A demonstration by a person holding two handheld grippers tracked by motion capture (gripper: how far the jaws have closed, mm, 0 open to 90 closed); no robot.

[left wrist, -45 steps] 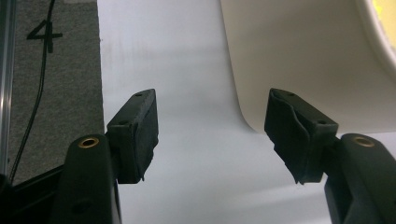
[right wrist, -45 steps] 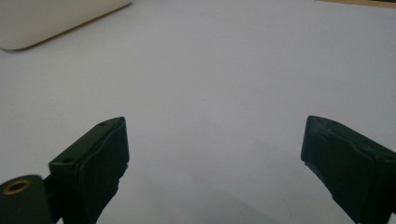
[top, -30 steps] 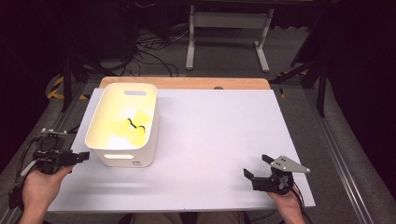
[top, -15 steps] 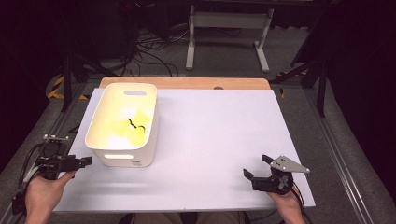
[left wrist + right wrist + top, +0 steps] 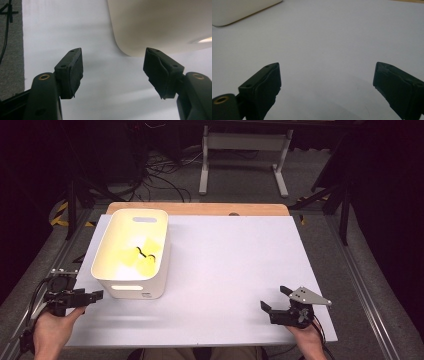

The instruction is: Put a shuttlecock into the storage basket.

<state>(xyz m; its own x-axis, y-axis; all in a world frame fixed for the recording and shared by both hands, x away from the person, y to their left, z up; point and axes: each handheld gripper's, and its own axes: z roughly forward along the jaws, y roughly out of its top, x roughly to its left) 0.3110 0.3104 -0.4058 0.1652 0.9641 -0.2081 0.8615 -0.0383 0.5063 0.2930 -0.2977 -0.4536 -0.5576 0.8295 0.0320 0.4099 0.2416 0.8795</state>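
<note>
Nearest, at the bottom of the high view, both hands rest at the front edge of the bench [image 5: 225,270]. The left claw [image 5: 95,295] lies low at the front left corner, aimed sideways at the near end of the white bin [image 5: 150,290]; its jaws stand wide apart with nothing between them, and the left gripper view shows only bare white surface in the gap, with the bin's rounded corner [image 5: 130,47] just beyond the right pad. The right claw [image 5: 274,301] sits at the front right, well apart from the bin, its jaws spread wide and empty as well, with plain bench top [image 5: 324,50] ahead of them.

Farther back, the bin stands on the left half of the bench, upright, a slot handle in each end wall. Inside lie yellow pieces [image 5: 140,257] with a small black thing [image 5: 145,254] on them; what these are is too small to tell.

As for risk, the left claw is very close to the bin's near wall. A forward push with the jaws this low could shove the light bin across the smooth sheet rather than grip it, or a pad could catch the lower handle slot and tilt the bin, spilling the pieces.
</note>
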